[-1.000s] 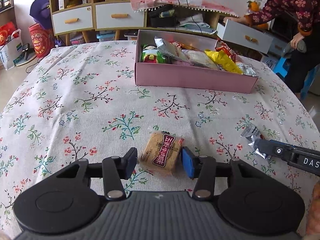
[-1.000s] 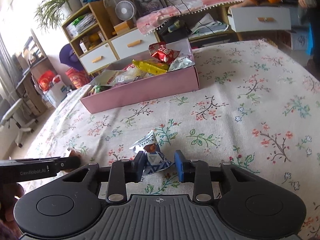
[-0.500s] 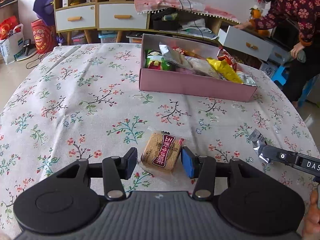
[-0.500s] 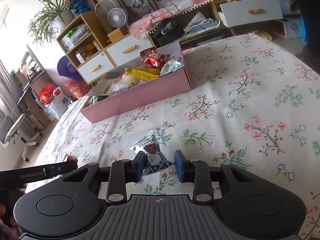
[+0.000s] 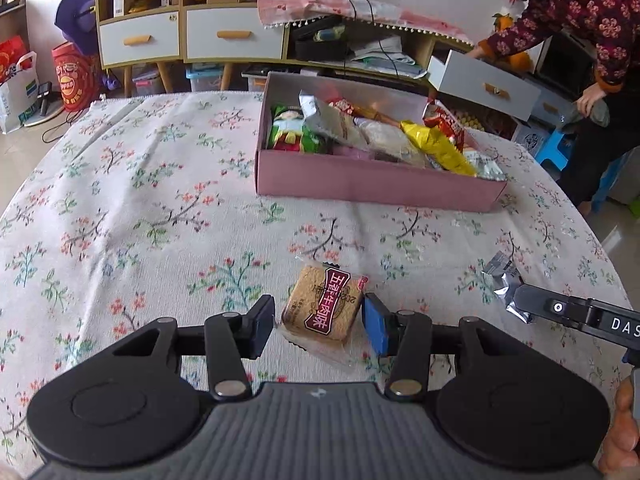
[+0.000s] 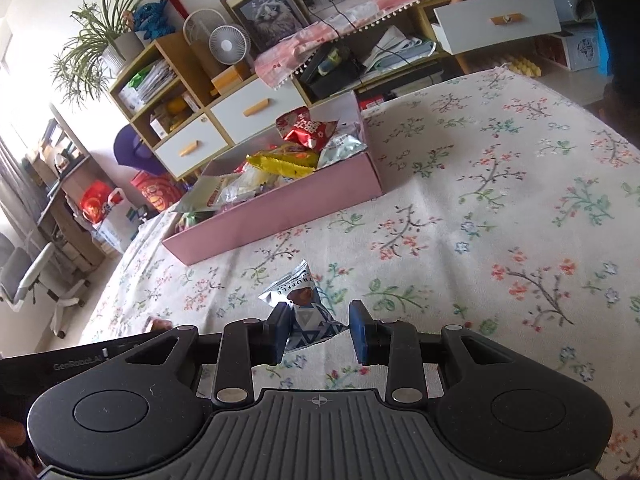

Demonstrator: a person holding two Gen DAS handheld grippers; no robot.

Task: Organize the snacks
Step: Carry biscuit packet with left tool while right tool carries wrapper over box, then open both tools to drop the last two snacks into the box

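Looking across the table with its floral cloth, I see the pink box standing ahead of both tools, already crowded with snack bags, and well apart from the two loose items I have in reach. Nearer to me, the left tool sits low over the cloth with its jaws spread, and the beef-cake packet lies squarely between them; a narrow gap shows on each side, so I judge it not yet clamped. Its long axis runs roughly away from me and tilts a little to the right, toward the box, so the jaws face its long sides, which suits a plain squeeze. The box lies forward and slightly right of this tool, and its near wall will have to be cleared by a lift before I can carry the packet over. In the right wrist view, the right tool is likewise open, with the small silver truffle packet crumpled between its fingers: the left finger appears to touch the foil, while the right finger stands clear of it. From this tool the box lies ahead and to the left. Each tool is nearest its own packet, so I would close each where it is. The left tool points almost level along the table, the right one is rolled somewhat to the side, and foil that light may slide when one finger meets it first.
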